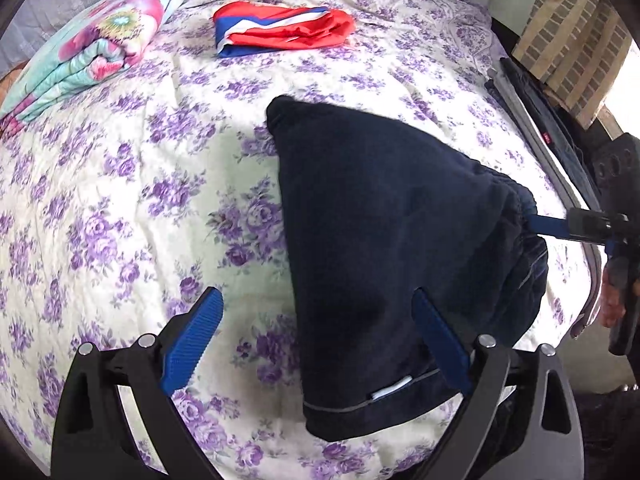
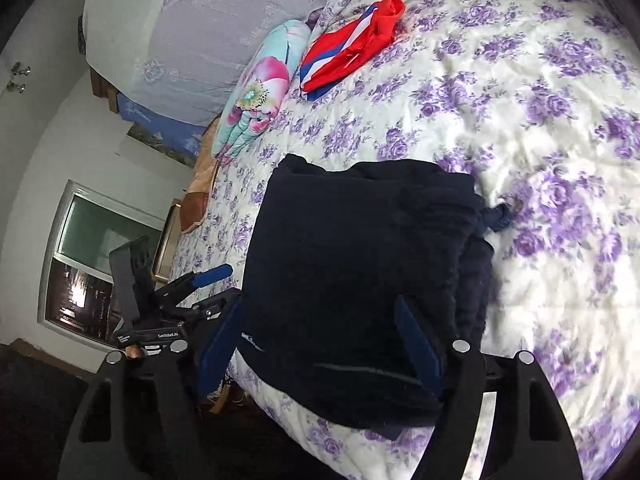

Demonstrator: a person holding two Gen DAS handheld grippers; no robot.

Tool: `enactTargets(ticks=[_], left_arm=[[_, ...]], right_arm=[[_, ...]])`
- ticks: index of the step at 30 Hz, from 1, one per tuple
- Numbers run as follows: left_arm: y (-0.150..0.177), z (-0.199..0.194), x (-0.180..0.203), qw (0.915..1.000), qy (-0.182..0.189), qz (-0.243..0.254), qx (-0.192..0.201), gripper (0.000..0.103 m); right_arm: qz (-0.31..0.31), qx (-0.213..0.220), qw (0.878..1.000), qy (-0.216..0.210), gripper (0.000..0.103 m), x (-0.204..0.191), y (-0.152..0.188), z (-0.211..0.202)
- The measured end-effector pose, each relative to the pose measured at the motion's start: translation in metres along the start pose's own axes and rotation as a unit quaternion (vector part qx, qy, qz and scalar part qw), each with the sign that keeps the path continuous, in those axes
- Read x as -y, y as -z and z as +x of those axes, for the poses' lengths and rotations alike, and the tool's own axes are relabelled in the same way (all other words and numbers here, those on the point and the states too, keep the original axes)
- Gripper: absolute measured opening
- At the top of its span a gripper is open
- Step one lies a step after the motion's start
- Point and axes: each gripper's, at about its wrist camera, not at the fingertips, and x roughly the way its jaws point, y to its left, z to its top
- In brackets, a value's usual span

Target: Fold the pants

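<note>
Looking along your left claw (image 1: 316, 336), you find its fingers spread, the right one over the pants (image 1: 384, 232) without pinching. One pair of dark navy pants lies folded near the bed (image 1: 120, 208) edge, long axis running away from you. Your right claw (image 2: 316, 348) is spread wide around the waistband end. Much free bedspread remains beyond, up to one red garment (image 1: 284, 28) and one folded blanket (image 1: 92, 44)

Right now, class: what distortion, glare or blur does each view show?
Left wrist view: fisheye bulges the floral bedspread; glare whitens its right edge. Right wrist view: tilted, bedspread sheen at right, slight blur at the edge, navy pants too dark for fold detail.
</note>
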Motion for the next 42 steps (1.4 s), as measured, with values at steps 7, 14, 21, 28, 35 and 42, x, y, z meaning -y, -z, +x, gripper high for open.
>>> enactTargets(ticks=[7,14,21,28,35,42], left_arm=[[-0.014,0.009,0.006,0.9996,0.027,0.01,0.002,0.093],[-0.017,0.015,0.018,0.9978,0.042,0.05,0.005,0.093],[-0.016,0.032,0.017,0.996,0.073,0.048,-0.018,0.093],[-0.01,0.057,0.003,0.9929,0.104,0.02,-0.053,0.093],[0.0,0.063,-0.022,0.9875,0.141,-0.018,-0.067,0.093],[-0.008,0.082,-0.017,0.9809,0.183,-0.016,-0.064,0.095]], right_arm=[[-0.012,0.065,0.994,0.091,0.093,0.005,0.053,-0.049],[0.085,0.116,0.989,0.018,0.093,0.028,0.121,-0.031],[0.13,0.159,0.979,-0.009,0.093,0.043,0.135,-0.006],[0.111,0.13,0.985,-0.011,0.1,0.032,0.105,0.023],[0.149,0.117,0.982,-0.011,0.086,0.038,0.104,0.024],[0.175,0.102,0.979,-0.03,0.059,0.042,0.089,0.032]])
